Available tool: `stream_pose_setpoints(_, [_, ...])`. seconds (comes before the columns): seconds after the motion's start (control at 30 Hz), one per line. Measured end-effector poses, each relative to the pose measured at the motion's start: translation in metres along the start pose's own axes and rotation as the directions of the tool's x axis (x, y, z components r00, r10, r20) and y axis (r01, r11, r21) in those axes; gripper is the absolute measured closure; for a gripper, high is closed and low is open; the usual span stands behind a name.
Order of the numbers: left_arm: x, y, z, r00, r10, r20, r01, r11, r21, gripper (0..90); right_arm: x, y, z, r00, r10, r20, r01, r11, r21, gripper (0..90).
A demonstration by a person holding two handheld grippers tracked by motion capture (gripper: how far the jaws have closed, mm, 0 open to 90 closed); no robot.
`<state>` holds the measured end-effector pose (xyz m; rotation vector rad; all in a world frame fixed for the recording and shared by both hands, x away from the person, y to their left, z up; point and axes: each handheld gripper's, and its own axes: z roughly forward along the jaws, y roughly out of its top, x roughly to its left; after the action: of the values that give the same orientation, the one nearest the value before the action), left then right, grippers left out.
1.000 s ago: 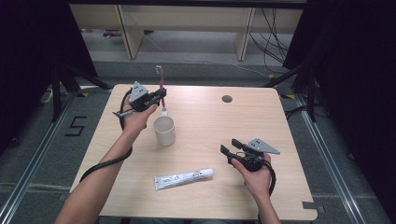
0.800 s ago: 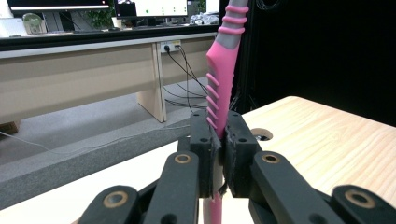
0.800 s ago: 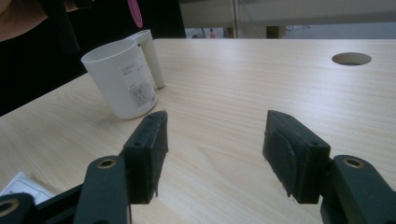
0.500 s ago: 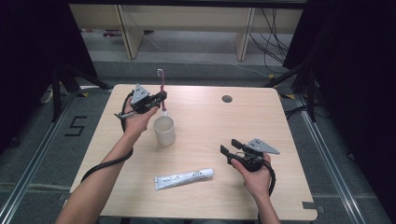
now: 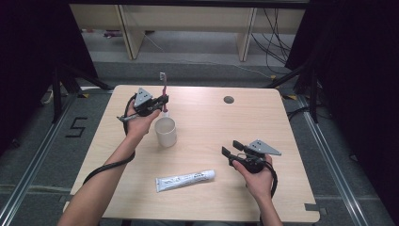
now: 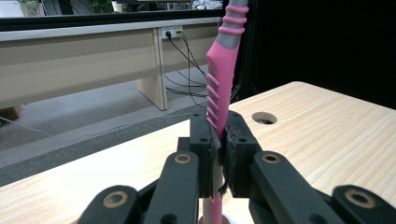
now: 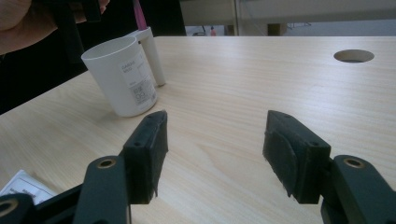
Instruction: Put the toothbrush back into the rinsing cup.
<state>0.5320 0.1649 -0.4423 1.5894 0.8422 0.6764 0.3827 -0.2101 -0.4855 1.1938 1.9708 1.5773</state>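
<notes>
We are looking at a matt, pale wood-grain tabletop carrying a smooth white plastic cup and a glossy white tube, while a pink toothbrush with ribbed, rubbery-looking grip is showing between matt black plastic jaws.

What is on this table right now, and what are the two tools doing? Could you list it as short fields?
Surface: light wooden table with a round hole
Left hand-held gripper: shut on an upright pink and grey toothbrush
Toothbrush position: above the white plastic cup, near the cup's side holder
Right hand-held gripper: open, nothing between its jaws
Also on table: white toothpaste tube, lying flat near the front edge
</notes>
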Motion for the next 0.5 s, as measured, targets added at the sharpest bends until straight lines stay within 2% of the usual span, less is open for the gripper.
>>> stream_pose_setpoints(0.03, [0.0001, -0.0010, 0.0003, 1.0000, 0.000, -0.001, 0.000, 1.0000, 0.005, 83.6, -0.0009, -0.0001, 0.0002, 0.9997, -0.021, 0.012, 0.021, 1.000, -0.007, 40.4])
stream_pose_setpoints(0.2, [0.0001, -0.0052, 0.0023, 1.0000, 0.000, 0.000, 0.000, 0.9999, 0.016, 83.5, 0.0011, -0.0004, 0.0004, 0.9999, 0.014, 0.007, -0.014, 1.000, 0.009, 40.2])
stream_pose_setpoints(0.23, [0.0001, -0.0058, 0.0025, 1.0000, 0.001, -0.001, -0.001, 0.9998, 0.020, 83.5, 0.0011, -0.0004, 0.0004, 0.9999, 0.014, 0.007, -0.014, 1.000, 0.009, 40.2])
stream_pose_setpoints(0.27, [-0.0002, -0.0065, 0.0028, 1.0000, -0.004, 0.000, 0.004, 0.9997, 0.023, 83.5, 0.0001, 0.0000, -0.0001, 0.9998, -0.006, 0.020, 0.006, 1.000, 0.004, 40.2])
stream_pose_setpoints(0.3, [-0.0003, -0.0071, 0.0031, 1.0000, -0.002, 0.000, 0.002, 0.9997, 0.026, 83.4, 0.0002, 0.0000, -0.0001, 0.9998, -0.005, 0.019, 0.005, 1.000, 0.003, 40.2])
stream_pose_setpoints(0.33, [-0.0002, -0.0079, 0.0034, 1.0000, 0.002, 0.003, -0.002, 0.9995, 0.031, 83.4, 0.0027, -0.0003, -0.0003, 0.9995, 0.029, 0.014, -0.029, 0.999, 0.012, 40.2])
stream_pose_setpoints(0.47, [-0.0003, -0.0089, 0.0040, 1.0000, 0.000, 0.004, 0.000, 0.9994, 0.035, 83.4, 0.0003, -0.0004, 0.0012, 1.0000, 0.003, -0.004, -0.003, 1.000, 0.002, 40.1])
stream_pose_setpoints(0.5, [-0.0004, -0.0095, 0.0043, 1.0000, 0.001, 0.003, -0.001, 0.9993, 0.037, 83.4, 0.0006, -0.0006, 0.0011, 0.9999, 0.015, -0.007, -0.015, 1.000, 0.007, 40.1])
